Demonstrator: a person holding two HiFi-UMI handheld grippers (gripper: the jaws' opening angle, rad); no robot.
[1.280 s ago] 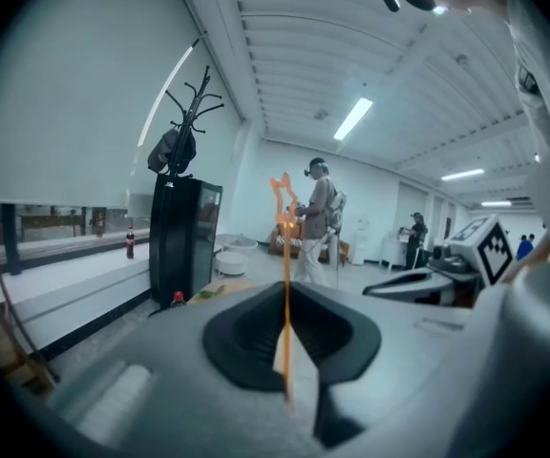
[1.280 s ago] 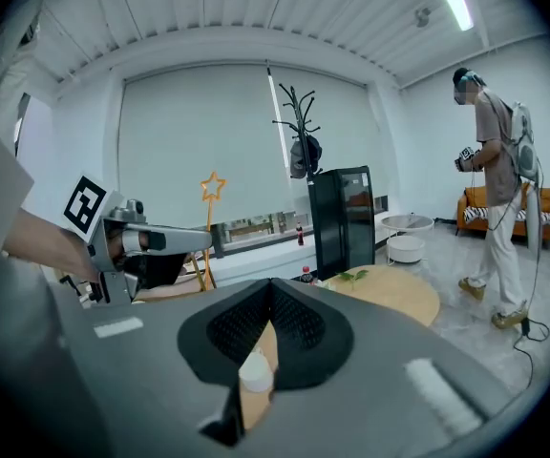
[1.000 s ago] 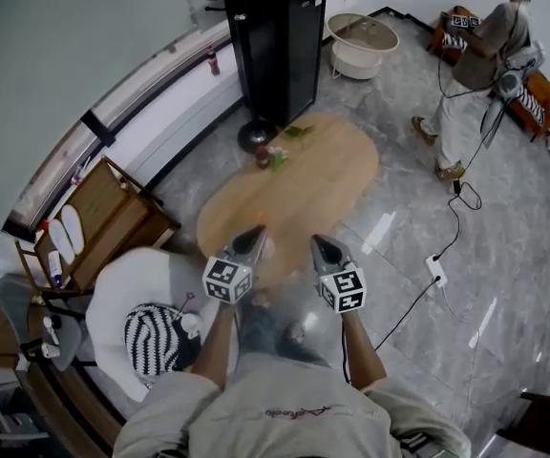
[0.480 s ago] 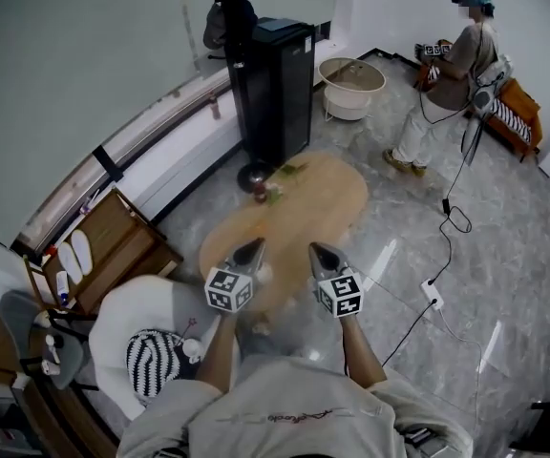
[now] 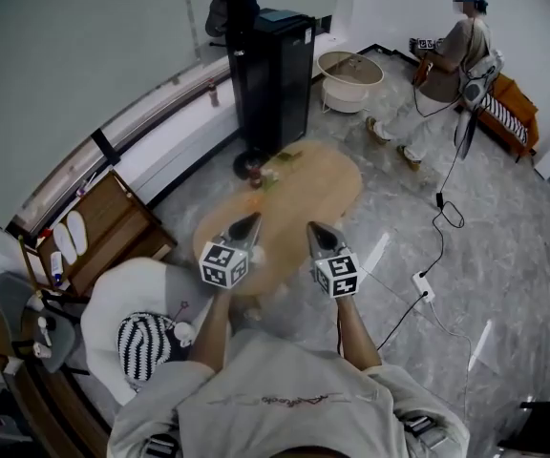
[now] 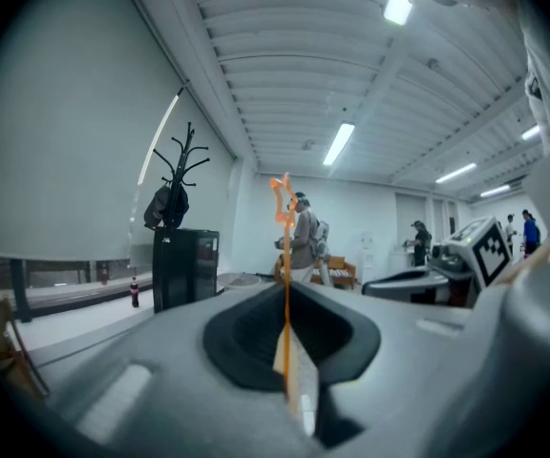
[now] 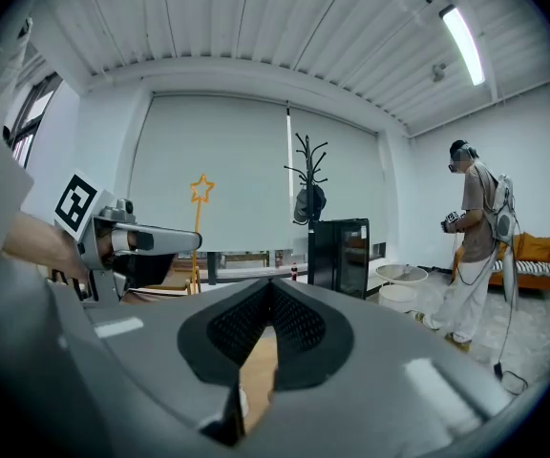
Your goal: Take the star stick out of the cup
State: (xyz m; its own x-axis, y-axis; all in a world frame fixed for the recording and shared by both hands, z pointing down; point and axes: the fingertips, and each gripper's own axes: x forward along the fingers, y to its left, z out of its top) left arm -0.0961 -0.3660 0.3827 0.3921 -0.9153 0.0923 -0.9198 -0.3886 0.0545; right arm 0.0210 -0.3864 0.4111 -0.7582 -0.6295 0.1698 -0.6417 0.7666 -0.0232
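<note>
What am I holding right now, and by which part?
Left gripper is shut on the star stick, pinching its thin orange shaft below the star; right gripper holds nothing.

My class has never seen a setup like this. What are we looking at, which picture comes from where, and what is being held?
A person holds a pair of tongs in each hand. The head view looks down from the person's head at the left tongs, the right tongs and an oval wooden table. The other two views come from cameras riding on each pair. The left tongs are closed on an orange star stick, held upright. The right tongs are closed and empty. The small items at the table's far end are too small to name.
</note>
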